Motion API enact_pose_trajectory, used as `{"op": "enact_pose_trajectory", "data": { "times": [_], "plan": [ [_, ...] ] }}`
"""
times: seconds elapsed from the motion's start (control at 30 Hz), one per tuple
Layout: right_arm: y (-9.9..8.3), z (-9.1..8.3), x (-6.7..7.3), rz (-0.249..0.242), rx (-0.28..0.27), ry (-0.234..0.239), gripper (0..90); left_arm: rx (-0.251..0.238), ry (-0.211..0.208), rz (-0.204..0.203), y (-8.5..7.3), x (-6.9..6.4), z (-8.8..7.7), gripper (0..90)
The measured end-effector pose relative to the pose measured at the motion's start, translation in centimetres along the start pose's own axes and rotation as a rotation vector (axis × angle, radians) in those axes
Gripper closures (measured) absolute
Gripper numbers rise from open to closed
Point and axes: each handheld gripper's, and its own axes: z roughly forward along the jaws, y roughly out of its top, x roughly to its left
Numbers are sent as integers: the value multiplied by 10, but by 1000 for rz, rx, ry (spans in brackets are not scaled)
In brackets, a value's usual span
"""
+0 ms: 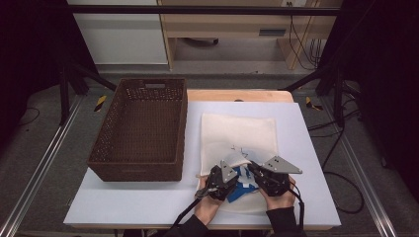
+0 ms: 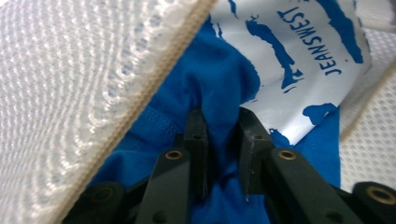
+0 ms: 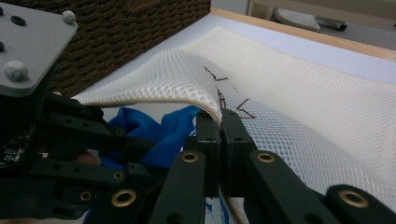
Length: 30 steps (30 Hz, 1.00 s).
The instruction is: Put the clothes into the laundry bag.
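A white mesh bag (image 1: 237, 131) lies flat on the table, its near opening raised. My right gripper (image 3: 219, 119) is shut on the bag's trimmed edge and holds that flap of mesh (image 3: 177, 74) up off the table. Under the flap lies a blue garment (image 2: 215, 74) with a silver printed patch (image 2: 299, 51). My left gripper (image 2: 219, 121) is at the bag's mouth, its jaws shut on a fold of the blue cloth. From above, the left gripper (image 1: 232, 174) and the right gripper (image 1: 251, 168) sit close together over the blue garment (image 1: 243, 186).
A dark brown woven basket (image 1: 133, 165) stands empty on the left of the white tabletop (image 1: 123, 197), close beside the bag. A wooden edge (image 1: 237, 95) runs behind the bag. Dark frame rails and cables flank the table.
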Motion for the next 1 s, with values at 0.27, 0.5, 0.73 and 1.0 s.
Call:
{"op": "enact_pose_trajectory", "data": {
  "times": [0.27,0.5,0.73,1.0],
  "plan": [
    [-1,0,-2,4,4,-5,877,-40,-96,20,-12,-1,-19,306],
    [-2,2,0,0,15,-2,877,24,-40,-2,-13,3,-8,538],
    [-1,2,-1,-1,11,-3,878,29,-5,13,-2,-9,-10,766],
    [1,0,0,6,-8,2,878,-11,26,38,16,-16,6,773]
  ]
}}
